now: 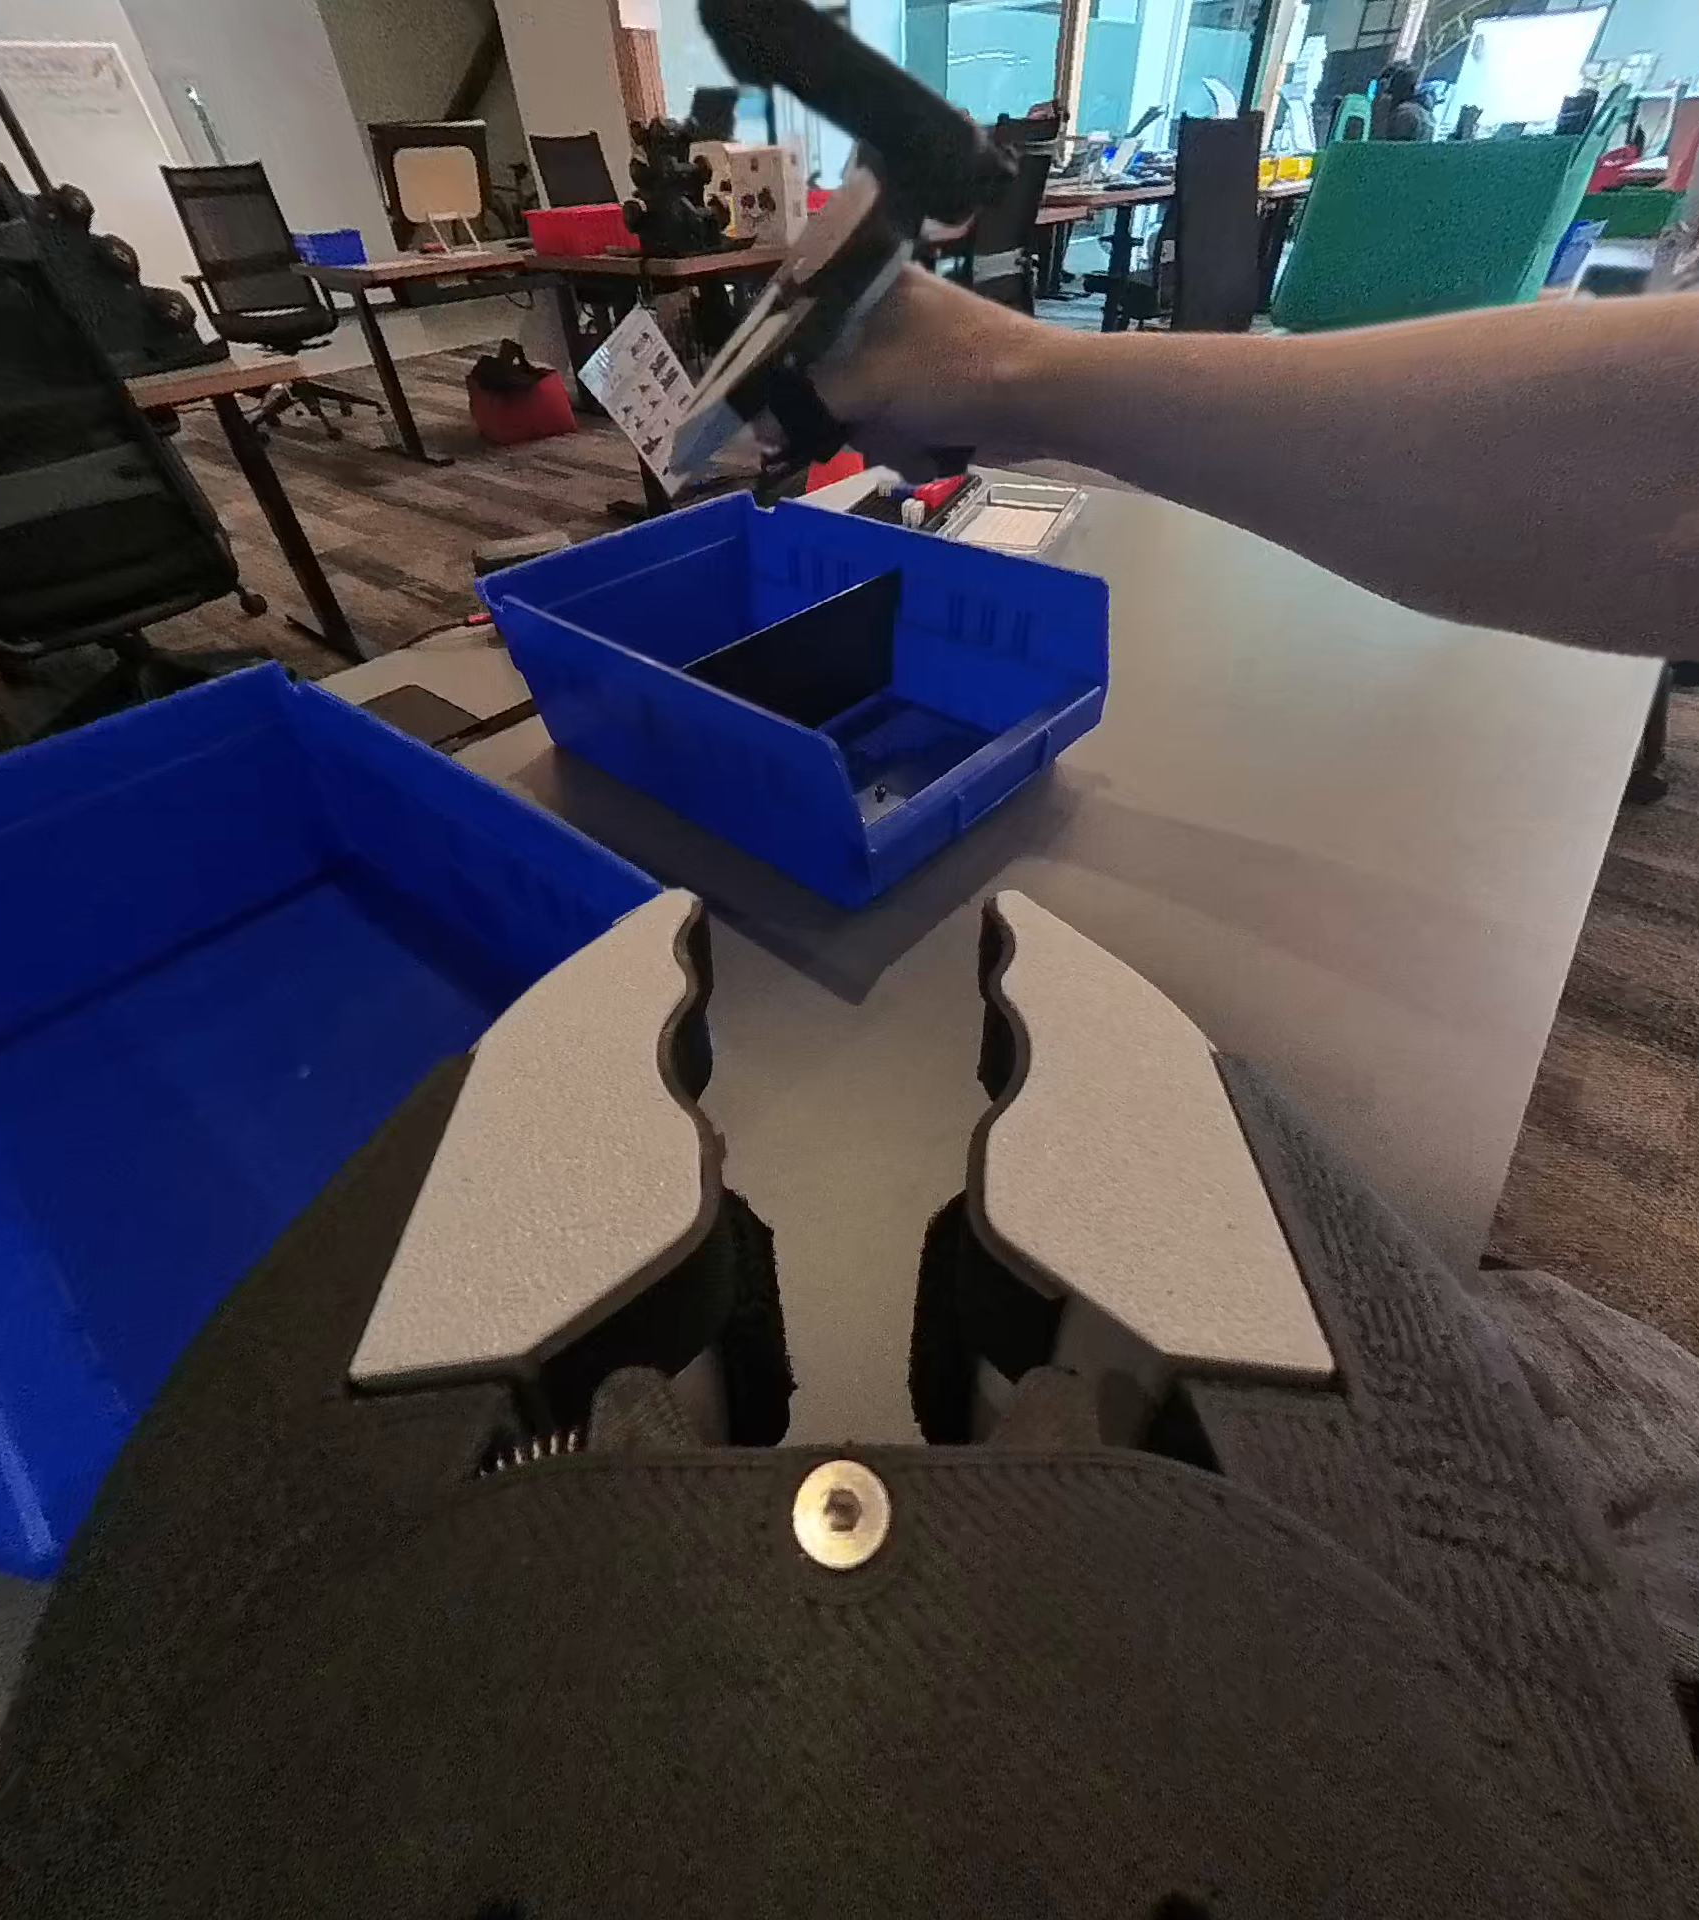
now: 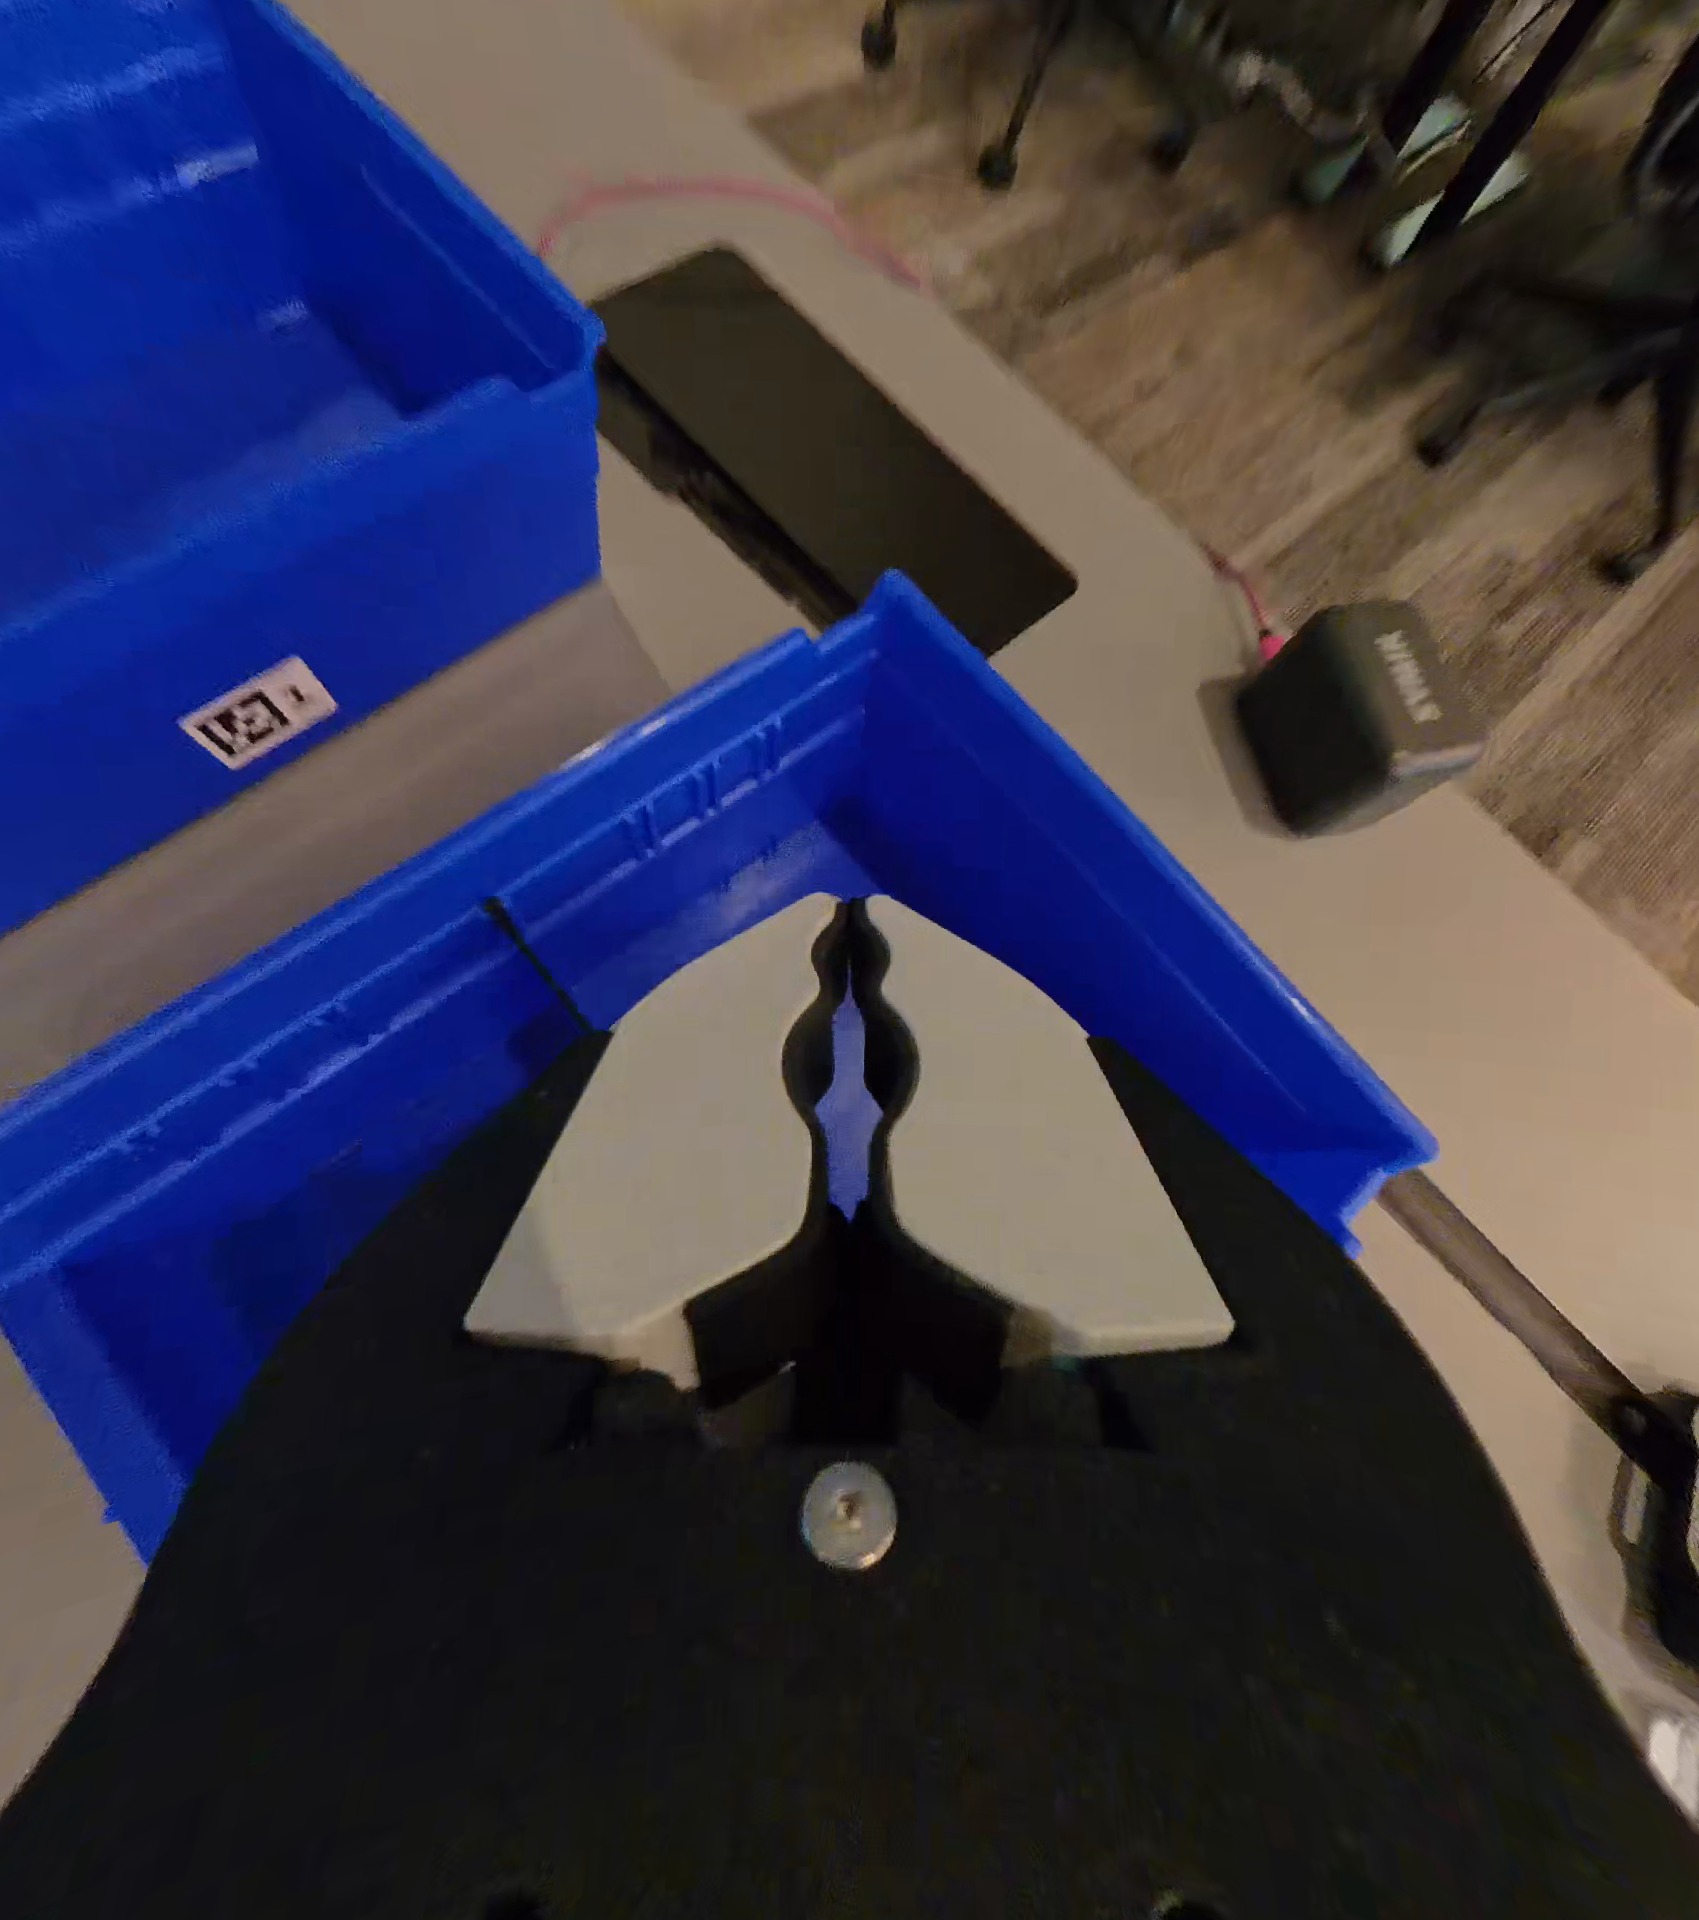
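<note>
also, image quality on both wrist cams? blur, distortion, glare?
Left wrist view: strong wide-angle bending at the table edges; near bin and left gripper sharp, right gripper overhead motion-blurred. Right wrist view: motion blur throughout, worst on floor chairs; soft glare on the far bin; right gripper fairly crisp.

Right tool (image 2: 850, 920) perhaps grips something; near bin (image 2: 232, 1101) partly hidden.

The two blue moulded-plastic bins, one at left (image 1: 201, 987) and one at centre (image 1: 803, 675), look smooth with a slight sheen. The flat grey table top (image 1: 1292, 831) is matt and even. The left gripper (image 1: 843, 935) has grainy, matt grey finger plates on a ridged black printed-plastic body with a shiny metal screw (image 1: 841, 1513). At lower right the floor (image 1: 1676, 987) looks like rough brown carpet.
</note>
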{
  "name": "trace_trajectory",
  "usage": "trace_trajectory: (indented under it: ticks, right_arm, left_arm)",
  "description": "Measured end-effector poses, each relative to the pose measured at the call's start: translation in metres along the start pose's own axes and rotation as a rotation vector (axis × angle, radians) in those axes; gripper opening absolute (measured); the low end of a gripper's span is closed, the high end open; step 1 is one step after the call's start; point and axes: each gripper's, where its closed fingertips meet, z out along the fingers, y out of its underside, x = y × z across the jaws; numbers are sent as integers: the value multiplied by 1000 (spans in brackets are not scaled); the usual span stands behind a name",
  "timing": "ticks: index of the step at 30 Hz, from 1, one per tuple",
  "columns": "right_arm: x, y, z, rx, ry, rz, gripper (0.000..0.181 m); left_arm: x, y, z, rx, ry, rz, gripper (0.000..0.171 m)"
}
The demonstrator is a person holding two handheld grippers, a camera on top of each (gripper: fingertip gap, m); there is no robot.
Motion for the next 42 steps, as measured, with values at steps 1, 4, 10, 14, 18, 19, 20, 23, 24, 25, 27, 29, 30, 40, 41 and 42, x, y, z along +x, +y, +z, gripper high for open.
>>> trace_trajectory:
  ticks: [1, 4, 10, 14, 18, 19, 20, 23, 24, 25, 27, 29, 30, 40, 41, 42]
  right_arm:
    - [-2, -6, -10, 42, 18, -1, 0]
    - [-15, -30, -47, 206, 35, 8, 0]
    - [-124, -16, -129, 574, 87, 78, 1]
    - [-201, 29, -141, 654, 205, 84, 8]
    - [-233, 68, -132, 601, 300, 137, 48]
    - [-239, 74, -129, 598, 289, 168, 57]
    - [-244, 80, -126, 592, 279, 193, 65]
    - [-250, 97, -122, 553, 334, 182, 66]
    - [-251, 101, -119, 544, 352, 177, 65]
    - [-251, 106, -117, 536, 367, 175, 65]
    - [-250, 110, -115, 556, 396, 184, 66]
    - [-251, 112, -113, 581, 391, 204, 68]
    - [-253, 114, -112, 588, 382, 211, 69]
    - [-252, 111, -116, 643, 359, 235, 74]
    - [-252, 111, -116, 644, 359, 236, 74]
    - [-252, 111, -117, 644, 361, 237, 75]
  left_arm:
    - [1, -2, -1, 8, -7, 8, 49]
    - [2, -12, -6, 51, -28, 38, 49]
    - [-9, -8, -6, 34, -41, -29, 49]
    - [-10, 9, 2, -18, -22, -101, 49]
    - [-7, 22, 9, -48, -27, -101, 50]
    - [-6, 25, 11, -54, -34, -98, 51]
    - [-6, 28, 12, -58, -44, -92, 51]
    - [-13, 27, 13, -33, -99, -82, 54]
    - [-15, 23, 15, -8, -115, -91, 55]
    - [-17, 16, 18, 23, -123, -106, 57]
    - [-19, 2, 28, 66, -130, -129, 58]
    - [-20, -16, 36, 116, -133, -143, 58]
    - [-19, -24, 39, 141, -128, -150, 58]
    - [0, -38, 57, 110, -54, -75, 58]
    - [0, -38, 56, 105, -46, -70, 58]
    - [-1, -40, 53, 110, -41, -67, 58]
